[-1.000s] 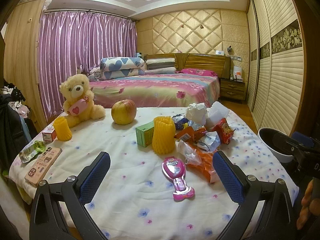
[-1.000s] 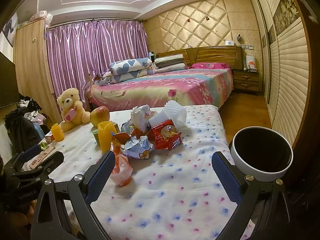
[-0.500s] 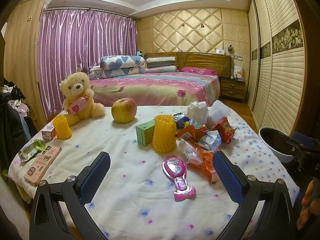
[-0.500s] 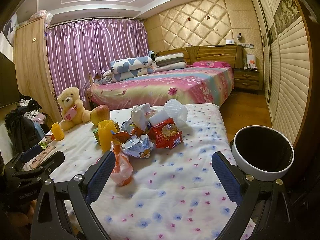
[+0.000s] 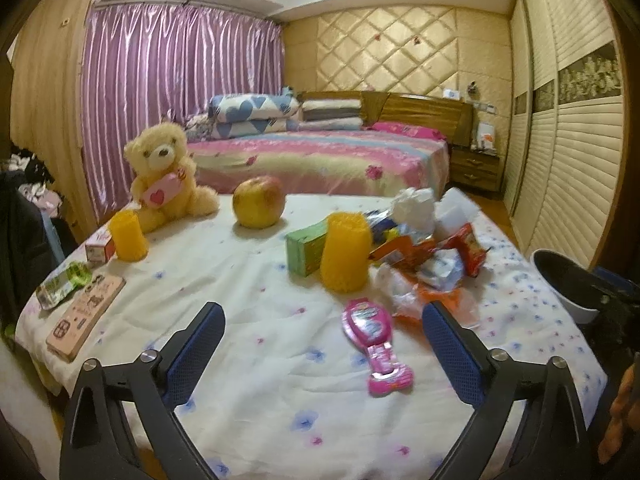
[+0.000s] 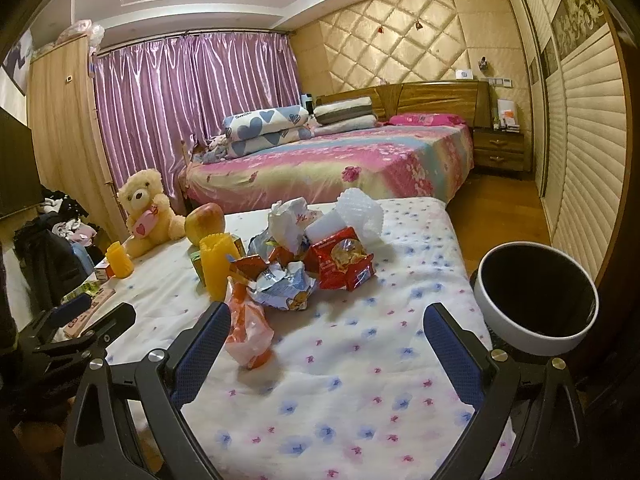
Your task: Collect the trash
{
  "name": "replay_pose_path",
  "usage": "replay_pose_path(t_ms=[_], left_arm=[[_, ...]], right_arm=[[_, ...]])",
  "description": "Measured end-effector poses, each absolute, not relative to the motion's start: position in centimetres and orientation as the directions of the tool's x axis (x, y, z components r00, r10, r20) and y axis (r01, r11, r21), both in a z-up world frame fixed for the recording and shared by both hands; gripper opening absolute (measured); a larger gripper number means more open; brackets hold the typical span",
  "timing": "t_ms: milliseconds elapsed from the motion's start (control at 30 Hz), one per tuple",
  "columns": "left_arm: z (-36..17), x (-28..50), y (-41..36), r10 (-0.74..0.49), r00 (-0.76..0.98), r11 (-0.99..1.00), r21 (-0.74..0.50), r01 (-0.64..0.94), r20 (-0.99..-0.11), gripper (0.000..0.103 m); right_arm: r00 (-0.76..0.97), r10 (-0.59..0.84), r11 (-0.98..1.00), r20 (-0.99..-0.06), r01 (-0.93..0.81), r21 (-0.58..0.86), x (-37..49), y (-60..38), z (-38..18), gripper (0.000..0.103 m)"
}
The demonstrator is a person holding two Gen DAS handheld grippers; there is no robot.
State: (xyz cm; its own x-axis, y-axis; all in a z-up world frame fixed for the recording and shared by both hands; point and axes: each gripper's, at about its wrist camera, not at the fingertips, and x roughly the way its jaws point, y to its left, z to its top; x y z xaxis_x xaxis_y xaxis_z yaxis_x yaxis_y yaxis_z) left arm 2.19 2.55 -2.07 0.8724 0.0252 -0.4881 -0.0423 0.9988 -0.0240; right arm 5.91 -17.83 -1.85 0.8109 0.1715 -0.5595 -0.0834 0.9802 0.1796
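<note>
A heap of trash lies on the flowered tablecloth (image 6: 360, 380): a red snack wrapper (image 6: 346, 258), a crumpled blue-white wrapper (image 6: 286, 290), an orange plastic bag (image 6: 250, 330), white tissue (image 6: 286, 222) and white foam net (image 6: 360, 210). The same heap shows in the left wrist view (image 5: 428, 248). A white bin with a black inside (image 6: 536, 292) stands off the table's right edge. My right gripper (image 6: 326, 346) is open and empty, just short of the orange bag. My left gripper (image 5: 322, 350) is open and empty, over the cloth near a pink toy (image 5: 374, 340).
On the table stand a teddy bear (image 5: 164, 176), an apple (image 5: 258, 202), two yellow foam sleeves (image 5: 346, 252) (image 5: 128, 236), a green box (image 5: 304, 250), a small carton (image 5: 98, 246), a green packet (image 5: 60, 284) and a phone-like case (image 5: 86, 312). A bed (image 6: 340, 164) lies behind.
Both views have shifted slightly: the left gripper has tilted down and moved a little closer to the table. Both grippers stay open and nothing on the table has moved.
</note>
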Motion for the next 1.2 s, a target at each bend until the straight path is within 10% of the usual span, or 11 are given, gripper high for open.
replay_pose_path(t_ms=[333, 500, 767, 867, 1067, 1200], left_arm=[[-3.9, 5.4, 4.4, 0.008, 0.800, 0.998, -0.051, -0.048, -0.600, 0.091], [-4.9, 6.6, 5.0, -0.001, 0.779, 0.998, -0.055, -0.043, -0.627, 0.090], [-6.1, 7.9, 5.0, -0.064, 0.744, 0.996, -0.093, 0.002, -0.665, 0.090], [-6.3, 8.3, 4.2, -0.094, 0.728, 0.995, -0.096, 0.039, -0.679, 0.090], [-6.3, 9.8, 2.1, -0.136, 0.700, 0.991, -0.081, 0.111, -0.701, 0.090], [-7.3, 11.4, 1.3, -0.121, 0.658, 0.992, -0.060, 0.115, -0.743, 0.068]], right_arm=[[0.744, 0.252, 0.965, -0.619, -0.146, 0.218, 7.2, -16.0, -3.9, 0.095], [0.674, 0.336, 0.941, -0.659, -0.208, 0.267, 8.7, -14.4, -5.4, 0.073], [0.588, 0.399, 0.917, -0.704, -0.233, 0.324, 11.4, -13.6, -7.6, 0.064], [0.549, 0.455, 0.889, -0.701, -0.234, 0.393, 12.3, -13.9, -8.3, 0.033], [0.553, 0.467, 0.880, -0.690, -0.213, 0.426, 12.4, -16.1, -8.4, 0.028], [0.558, 0.471, 0.874, -0.683, -0.190, 0.448, 12.5, -17.2, -8.6, 0.027]])
